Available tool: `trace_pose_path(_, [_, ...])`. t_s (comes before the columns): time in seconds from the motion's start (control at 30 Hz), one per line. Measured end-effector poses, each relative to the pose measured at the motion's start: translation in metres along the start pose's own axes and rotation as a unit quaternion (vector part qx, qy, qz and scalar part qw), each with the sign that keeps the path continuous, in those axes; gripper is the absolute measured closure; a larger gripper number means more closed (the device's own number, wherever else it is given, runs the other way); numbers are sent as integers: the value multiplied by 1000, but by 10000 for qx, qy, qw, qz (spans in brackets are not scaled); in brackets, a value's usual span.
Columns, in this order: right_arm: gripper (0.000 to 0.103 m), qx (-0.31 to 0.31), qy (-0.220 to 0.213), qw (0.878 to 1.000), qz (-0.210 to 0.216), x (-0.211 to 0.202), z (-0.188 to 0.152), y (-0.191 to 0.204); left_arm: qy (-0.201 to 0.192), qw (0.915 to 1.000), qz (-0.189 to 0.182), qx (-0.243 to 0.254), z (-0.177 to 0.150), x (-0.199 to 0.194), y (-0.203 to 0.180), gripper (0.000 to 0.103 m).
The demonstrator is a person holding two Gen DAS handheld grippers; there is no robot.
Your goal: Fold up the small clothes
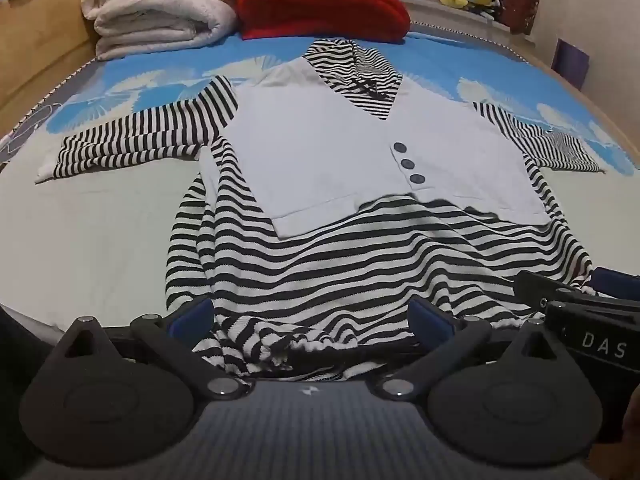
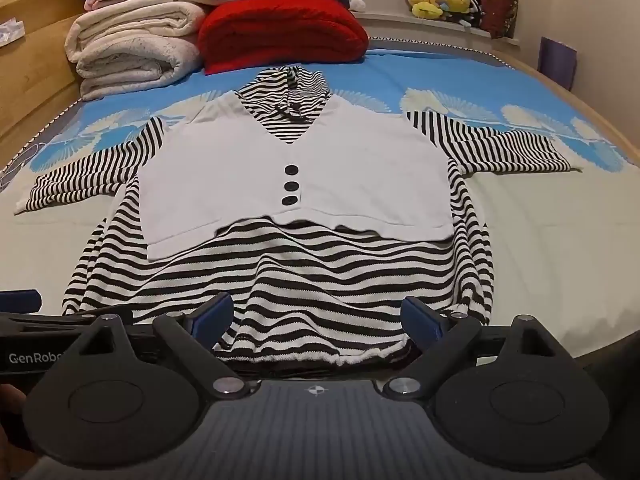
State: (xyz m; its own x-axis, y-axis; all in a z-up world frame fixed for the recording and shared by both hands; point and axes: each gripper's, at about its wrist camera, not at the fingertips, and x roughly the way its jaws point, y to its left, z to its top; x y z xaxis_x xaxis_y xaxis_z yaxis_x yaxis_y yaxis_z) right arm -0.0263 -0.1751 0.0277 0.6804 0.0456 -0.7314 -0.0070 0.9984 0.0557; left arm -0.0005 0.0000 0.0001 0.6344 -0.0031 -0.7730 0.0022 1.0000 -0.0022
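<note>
Two blankets (image 2: pixel 192 36) on bed (image 2: pixel 540 232), striped top (image 2: pixel 320 272) flat.

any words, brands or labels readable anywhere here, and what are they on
"DAS": white letters on the black body of the right tongs, seen at the right edge of the left wrist view; it may be cut off.
"GenRobo": white letters on the black body of the left tongs, cut off by the near tongs' housing.
Nothing readable on the striped garment.
</note>
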Motion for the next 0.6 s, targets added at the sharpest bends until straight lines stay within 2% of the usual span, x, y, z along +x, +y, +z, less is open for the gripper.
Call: trace_pose_path(0.6, [12, 5, 7, 10000, -23, -1, 1, 0, -82, 10000, -35, -21, 2, -4, -1, 0])
